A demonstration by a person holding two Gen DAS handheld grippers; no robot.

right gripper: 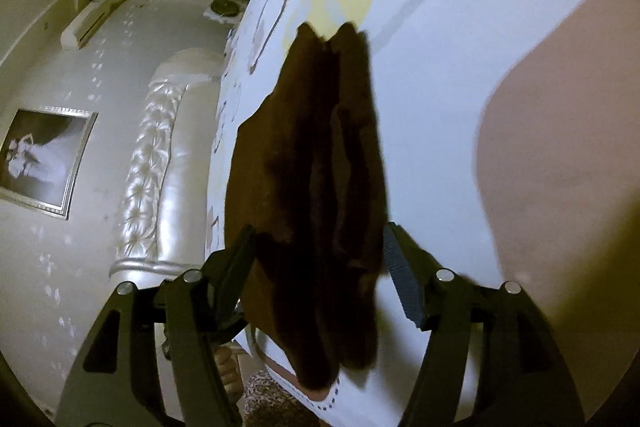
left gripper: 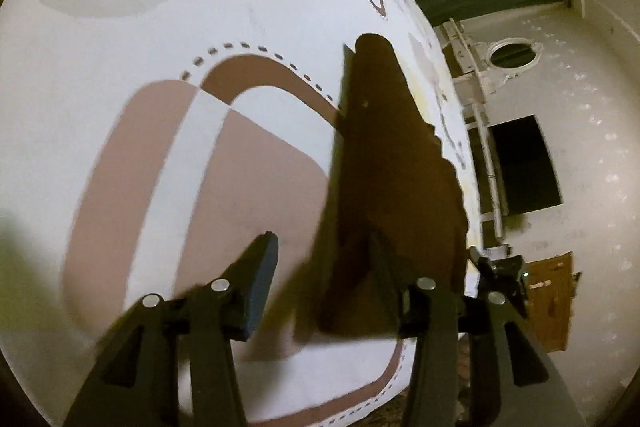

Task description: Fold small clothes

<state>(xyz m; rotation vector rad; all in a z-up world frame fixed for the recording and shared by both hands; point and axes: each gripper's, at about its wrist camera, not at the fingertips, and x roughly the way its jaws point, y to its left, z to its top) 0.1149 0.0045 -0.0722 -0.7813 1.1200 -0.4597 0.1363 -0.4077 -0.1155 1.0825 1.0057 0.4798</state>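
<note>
Lying between spread fingers [right gripper: 394,259], seemingly loose: brown garment [right gripper: 316,187].

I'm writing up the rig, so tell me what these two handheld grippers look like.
Both the left gripper and the right gripper have dark, near-black angular linkage arms with triangular cut-outs, round silver pivot pins, and ribbed blue-grey finger pads. No cables or sleeves show.

A bed [right gripper: 460,75] covered by a white sheet printed with pink and yellow shapes is seen. At left, a tufted pearly headboard [right gripper: 160,163] and a framed picture [right gripper: 48,163] are set against a pale patterned wall [right gripper: 60,287].
</note>
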